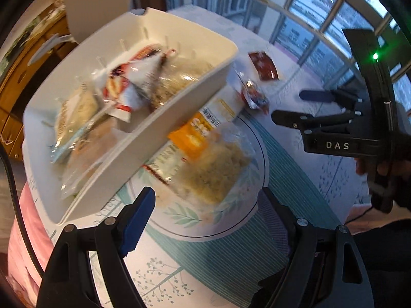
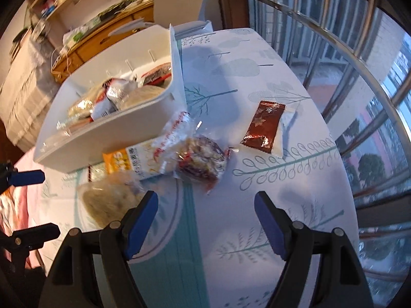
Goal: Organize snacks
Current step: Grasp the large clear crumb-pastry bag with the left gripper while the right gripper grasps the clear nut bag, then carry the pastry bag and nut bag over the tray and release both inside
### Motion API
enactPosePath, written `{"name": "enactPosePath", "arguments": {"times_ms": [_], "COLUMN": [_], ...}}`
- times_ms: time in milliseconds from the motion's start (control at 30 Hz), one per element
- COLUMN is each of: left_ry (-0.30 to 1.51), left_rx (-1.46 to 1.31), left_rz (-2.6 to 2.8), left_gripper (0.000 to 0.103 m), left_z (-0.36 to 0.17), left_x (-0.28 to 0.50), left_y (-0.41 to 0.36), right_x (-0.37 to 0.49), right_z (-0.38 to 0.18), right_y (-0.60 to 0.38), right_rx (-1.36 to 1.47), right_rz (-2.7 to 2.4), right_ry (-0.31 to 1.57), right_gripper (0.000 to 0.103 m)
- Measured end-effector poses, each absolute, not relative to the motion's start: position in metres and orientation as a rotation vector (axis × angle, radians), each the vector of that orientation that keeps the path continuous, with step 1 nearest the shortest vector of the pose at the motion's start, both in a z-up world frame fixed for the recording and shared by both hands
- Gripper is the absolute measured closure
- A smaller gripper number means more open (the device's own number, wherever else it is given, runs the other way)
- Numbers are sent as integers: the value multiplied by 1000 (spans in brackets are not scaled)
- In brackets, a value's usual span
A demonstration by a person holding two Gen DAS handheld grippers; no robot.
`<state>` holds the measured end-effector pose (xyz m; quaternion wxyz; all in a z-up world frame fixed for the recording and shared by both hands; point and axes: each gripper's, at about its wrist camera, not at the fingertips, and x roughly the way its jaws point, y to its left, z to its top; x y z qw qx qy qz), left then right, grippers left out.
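Observation:
A white bin point(image 1: 159, 133) point(image 2: 108, 133) on the table holds several snack packets. Beside it lie a clear bag of crumbly cake with an orange label point(image 1: 205, 164) point(image 2: 123, 177), a small red-and-clear packet point(image 1: 253, 92) point(image 2: 203, 159) and a dark red sachet point(image 1: 264, 65) point(image 2: 264, 125). My left gripper point(image 1: 208, 220) is open and empty, just short of the cake bag. My right gripper point(image 2: 205, 220) is open and empty, short of the red-and-clear packet; it also shows in the left wrist view point(image 1: 290, 106).
The table has a white cloth point(image 2: 257, 192) with teal leaf prints. A glazed window wall point(image 2: 359, 77) runs along the right. Wooden shelves and a cabinet point(image 2: 84, 25) stand behind the bin. A white chair back point(image 1: 97, 2) is at the table's far side.

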<state>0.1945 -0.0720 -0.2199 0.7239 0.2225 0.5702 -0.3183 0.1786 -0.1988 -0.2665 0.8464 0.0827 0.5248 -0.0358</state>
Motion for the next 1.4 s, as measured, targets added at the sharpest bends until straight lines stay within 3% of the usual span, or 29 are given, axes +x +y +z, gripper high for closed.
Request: {"name": "enactPosePath", "arguments": {"times_ms": [300,1067,1233,1300,1400], "left_ry": [1295,1376,1355,1348,1337], "left_rx": [623,761,785,792,787], "left_rz": [-707,-639,-654,-658,-663], "left_gripper": [22,21,33,35,43], "left_z": [-253,-309,-312,-311,-307], "left_x": [195,199,203,201,201], "left_y": [-105,-151,-167,-170,-172], "right_x": [185,217,221,223,223], "right_z": [-279,-296,-299,-300,-301], "right_y": [-195,-203,-205,-205,-205], "right_rx": [-58,-105,-83,-74,-70], "right_rz": [24,229,246,261,265], "right_ry": [1051,968,983,991,995], "right_gripper": [25,25,28,40,43]}}
